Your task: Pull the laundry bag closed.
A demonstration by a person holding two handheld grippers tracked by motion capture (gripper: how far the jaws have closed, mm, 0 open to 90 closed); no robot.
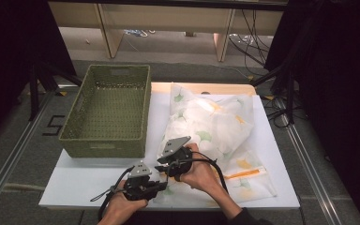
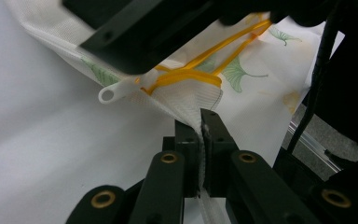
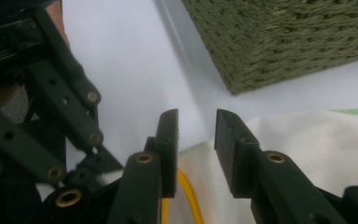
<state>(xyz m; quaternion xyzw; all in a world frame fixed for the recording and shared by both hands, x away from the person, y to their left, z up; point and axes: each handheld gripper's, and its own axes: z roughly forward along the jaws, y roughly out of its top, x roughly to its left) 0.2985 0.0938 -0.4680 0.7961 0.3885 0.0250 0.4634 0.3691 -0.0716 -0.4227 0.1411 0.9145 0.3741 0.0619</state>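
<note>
Down at the near edge of the white table (image 1: 75,180), the left gripper (image 2: 200,122) had its jaws pinched tight on a corner of the white mesh bag (image 1: 215,126), the fabric squeezed between the black pads just below a white zipper pull (image 2: 109,94) and an orange zipper (image 2: 191,77). Close beside it, the right gripper (image 3: 196,128) hovered over the same corner with its jaws parted and nothing between them. That bag, printed with green and yellow ginkgo leaves, lay spread over the right half of the table, its near-left corner at the grippers. A green woven basket (image 1: 108,112) stood on the left half, just beside the bag. On the floor to the left, black tape formed a mark like a "5" (image 1: 54,125); I could read no brand or label on the bag or basket.
</note>
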